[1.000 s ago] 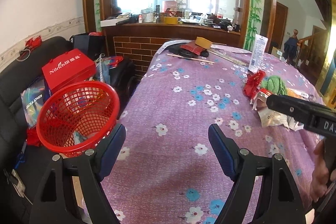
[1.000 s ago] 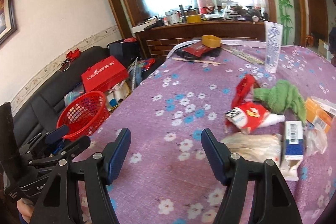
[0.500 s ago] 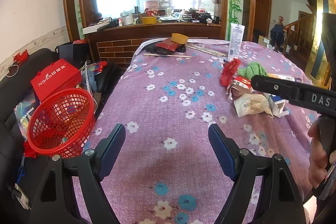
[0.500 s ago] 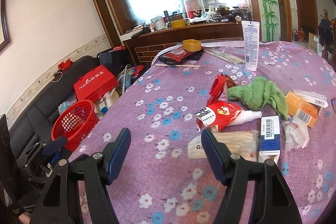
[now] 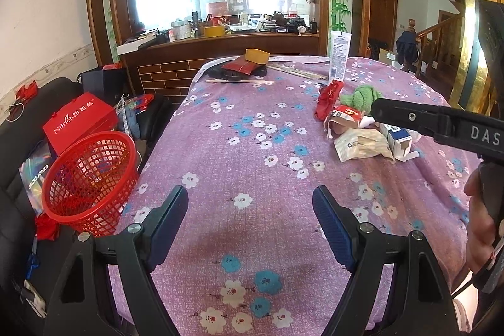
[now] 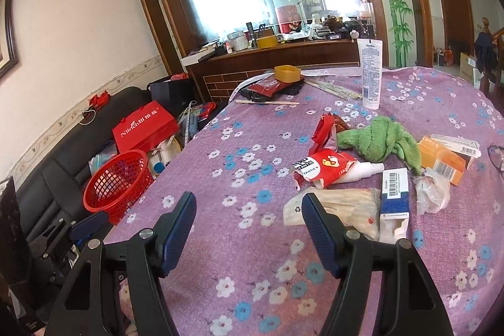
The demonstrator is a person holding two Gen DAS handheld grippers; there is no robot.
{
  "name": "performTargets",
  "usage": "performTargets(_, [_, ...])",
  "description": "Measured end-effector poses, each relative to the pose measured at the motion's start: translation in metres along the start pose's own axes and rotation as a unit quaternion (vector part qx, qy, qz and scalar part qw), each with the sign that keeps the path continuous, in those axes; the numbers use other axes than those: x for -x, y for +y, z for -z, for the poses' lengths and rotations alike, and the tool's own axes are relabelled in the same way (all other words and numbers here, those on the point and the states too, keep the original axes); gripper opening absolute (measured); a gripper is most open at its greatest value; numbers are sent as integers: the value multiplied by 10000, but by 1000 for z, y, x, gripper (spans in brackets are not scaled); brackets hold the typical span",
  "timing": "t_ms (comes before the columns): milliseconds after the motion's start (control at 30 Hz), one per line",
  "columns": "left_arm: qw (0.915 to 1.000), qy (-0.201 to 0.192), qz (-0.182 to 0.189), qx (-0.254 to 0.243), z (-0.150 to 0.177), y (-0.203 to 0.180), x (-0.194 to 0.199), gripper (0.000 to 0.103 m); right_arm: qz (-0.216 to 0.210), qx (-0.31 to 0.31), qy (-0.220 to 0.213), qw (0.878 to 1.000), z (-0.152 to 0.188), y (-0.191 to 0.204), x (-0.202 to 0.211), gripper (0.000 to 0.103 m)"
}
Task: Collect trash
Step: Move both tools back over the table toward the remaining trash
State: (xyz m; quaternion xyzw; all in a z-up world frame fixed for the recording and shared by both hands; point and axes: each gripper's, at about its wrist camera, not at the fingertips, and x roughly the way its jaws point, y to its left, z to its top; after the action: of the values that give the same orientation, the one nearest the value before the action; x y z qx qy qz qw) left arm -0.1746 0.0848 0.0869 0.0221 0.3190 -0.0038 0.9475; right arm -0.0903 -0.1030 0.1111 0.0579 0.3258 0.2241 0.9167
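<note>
On floral tablecloth (image 6: 252, 147), trash pile (image 6: 362, 178), red basket (image 6: 116, 185) aside, both hand-held grippers (image 5: 250, 219) (image 6: 249, 219) agape, empty.

tabletop (image 6: 239, 178): purple floral cloth | 3 o'clock: wrappers (image 6: 321, 169), boxes (image 6: 393, 191), green rag (image 6: 382, 140) | 12 o'clock: tube (image 6: 370, 73), yellow tub (image 6: 286, 73)

We find the near and left tabletop (image 6: 220, 241) free for passage; a litter cluster (image 6: 362, 178) blocks the right.

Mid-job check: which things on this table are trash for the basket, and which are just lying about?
Job: red basket; crumpled paper bag; torn red wrapper; open blue carton; clear plastic scrap.

Probably lying about: green cloth; upright lotion tube; yellow tub.
</note>
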Motion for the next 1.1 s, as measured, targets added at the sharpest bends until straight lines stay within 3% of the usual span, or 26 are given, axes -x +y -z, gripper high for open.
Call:
performTargets(400, [9998, 7, 151, -144, 3, -17, 0, 80, 192, -112, -36, 9997, 11, -14, 19, 74])
performTargets(1100, [9994, 200, 264, -141, 6, -17, -19, 81, 357, -237, 148, 9990, 18, -28, 11, 74])
